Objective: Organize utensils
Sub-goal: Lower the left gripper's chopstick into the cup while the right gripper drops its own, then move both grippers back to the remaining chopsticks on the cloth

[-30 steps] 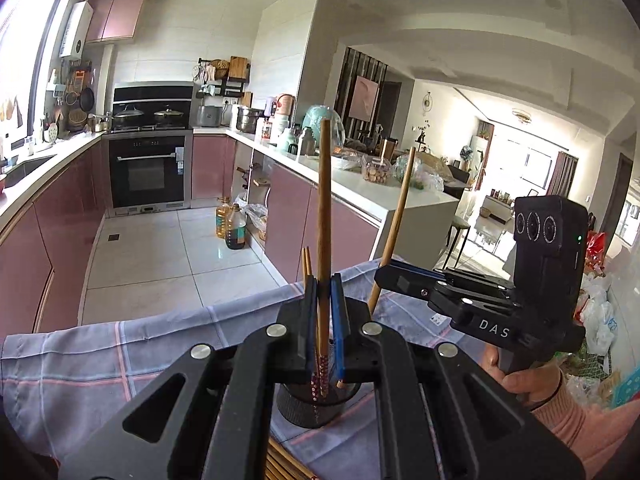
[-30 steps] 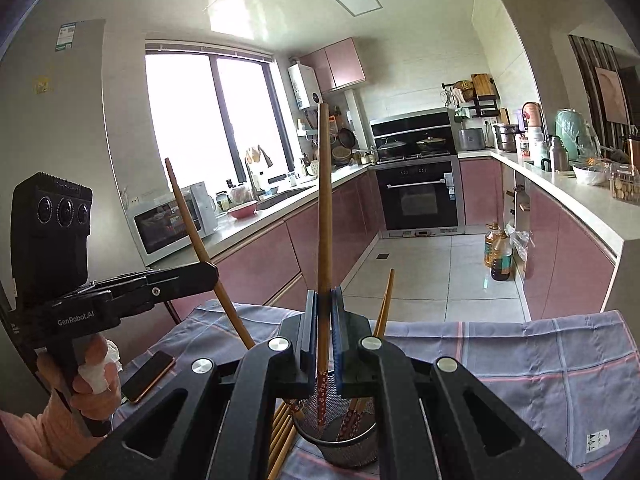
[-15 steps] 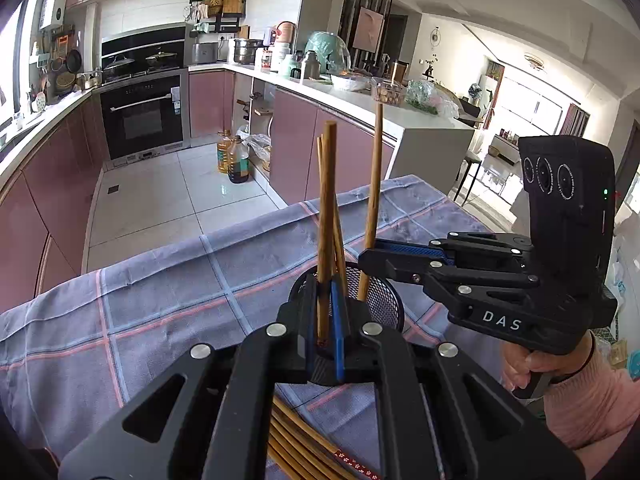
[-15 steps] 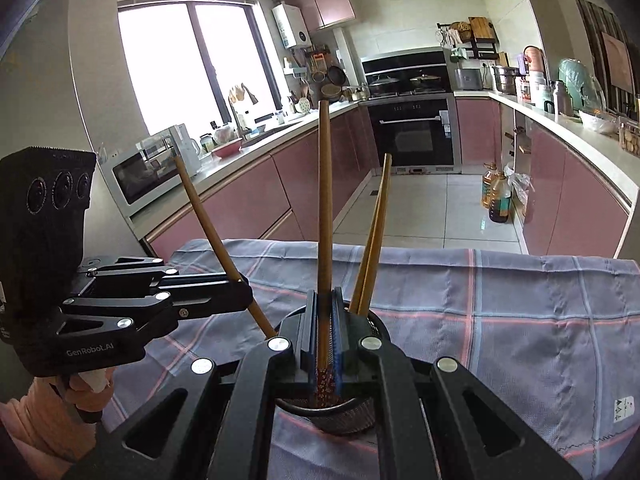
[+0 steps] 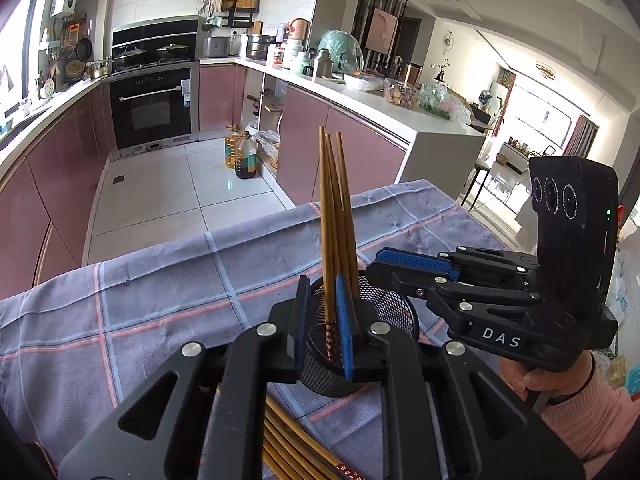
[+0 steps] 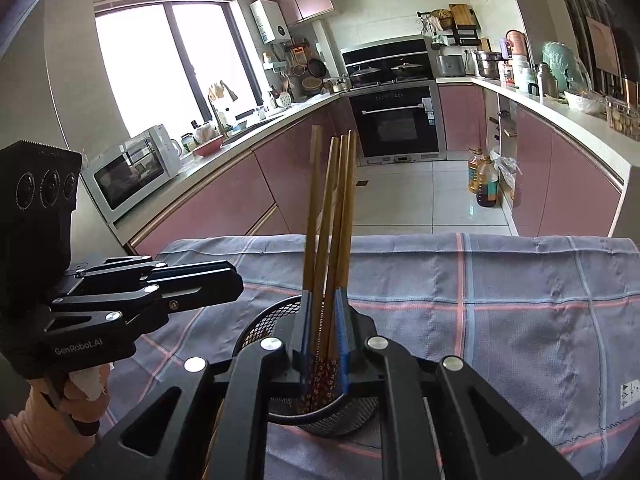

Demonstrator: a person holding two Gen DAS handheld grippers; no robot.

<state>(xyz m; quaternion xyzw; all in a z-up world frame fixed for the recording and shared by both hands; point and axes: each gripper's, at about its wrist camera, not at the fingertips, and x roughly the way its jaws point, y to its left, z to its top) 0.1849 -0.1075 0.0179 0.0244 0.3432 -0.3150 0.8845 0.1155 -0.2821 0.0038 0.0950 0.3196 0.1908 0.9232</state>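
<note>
Both the left gripper [image 5: 322,320] and the right gripper [image 6: 324,332] have just been opening slightly around the chopsticks [image 5: 334,216], which stand in the mesh holder [image 5: 394,312] at 12 o'clock before them, so better open wider, then lift straight up.

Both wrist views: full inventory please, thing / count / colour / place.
chopsticks in holder: four, brown wood with patterned tips, standing in the cup
mesh holder: one, black, on the cloth
loose chopsticks: several, brown, lying on the cloth under the left gripper
tablecloth: one, blue-grey with pink and blue checks, covering the table
oil bottles: two, yellow and dark, on the kitchen floor
oven: one, black, built into pink cabinets
microwave: one, white, on the counter
left gripper: black, blue fingers, just opening round a chopstick
right gripper: black, blue fingers, just opening, chopsticks between
</note>
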